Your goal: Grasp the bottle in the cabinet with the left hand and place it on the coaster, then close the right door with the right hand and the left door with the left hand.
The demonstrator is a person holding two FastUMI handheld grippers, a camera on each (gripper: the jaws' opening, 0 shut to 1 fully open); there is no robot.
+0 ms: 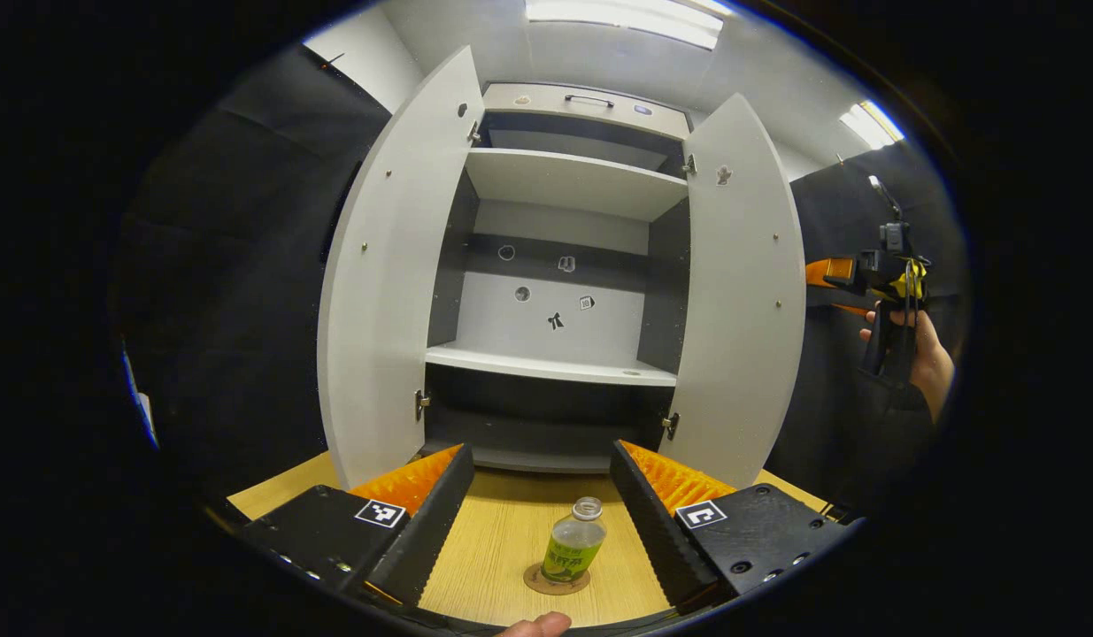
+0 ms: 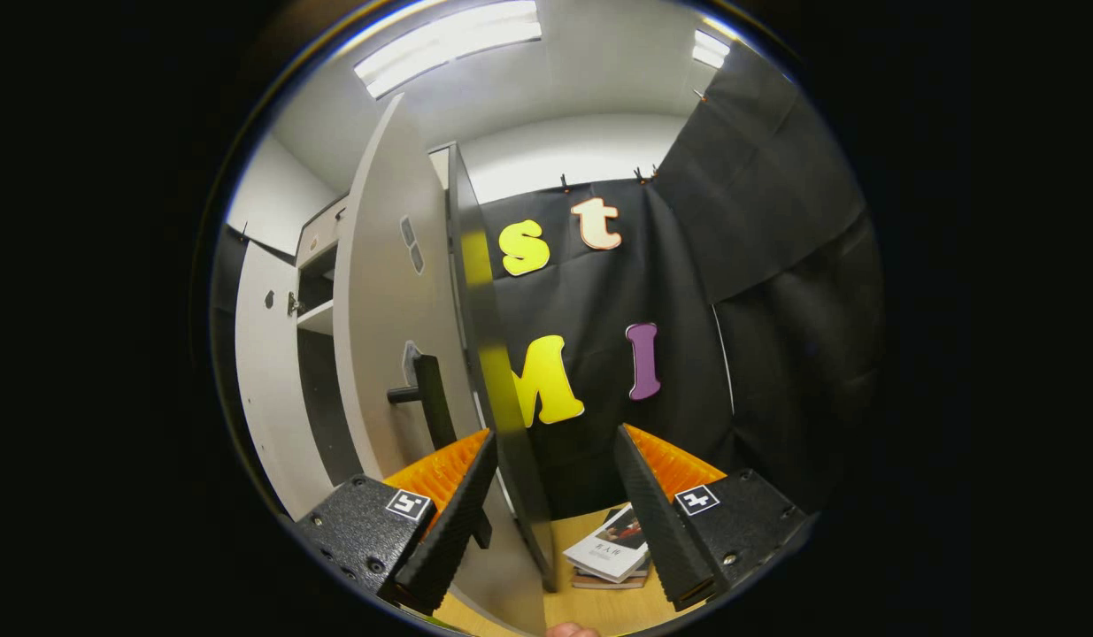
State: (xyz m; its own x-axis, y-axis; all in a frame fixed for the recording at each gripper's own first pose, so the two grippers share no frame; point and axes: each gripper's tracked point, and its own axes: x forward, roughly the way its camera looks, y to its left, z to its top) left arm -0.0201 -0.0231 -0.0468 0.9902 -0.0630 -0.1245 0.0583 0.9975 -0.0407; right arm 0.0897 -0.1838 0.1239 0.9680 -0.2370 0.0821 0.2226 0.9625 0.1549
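A small clear bottle [image 1: 574, 540] with a green label stands upright on a round coaster [image 1: 555, 581] on the wooden table. My left gripper [image 1: 541, 448] is open, its fingers wide to either side of the bottle and not touching it. Behind the bottle the white cabinet [image 1: 564, 181] has its left door [image 1: 387, 292] and right door [image 1: 741, 292] swung wide. Farther right, a hand [image 1: 927, 354] holds my right gripper [image 1: 891, 265]. In the right gripper view, my right gripper [image 2: 555, 433] is open close to the right door [image 2: 378, 336], by its black handle [image 2: 427, 398].
The cabinet's shelves [image 1: 546, 363] are bare. A small stack of books [image 2: 612, 553] lies on the table [image 1: 502, 531] beside the cabinet. Black cloth walls close in both sides. The left door [image 2: 263, 389] shows beyond the right one.
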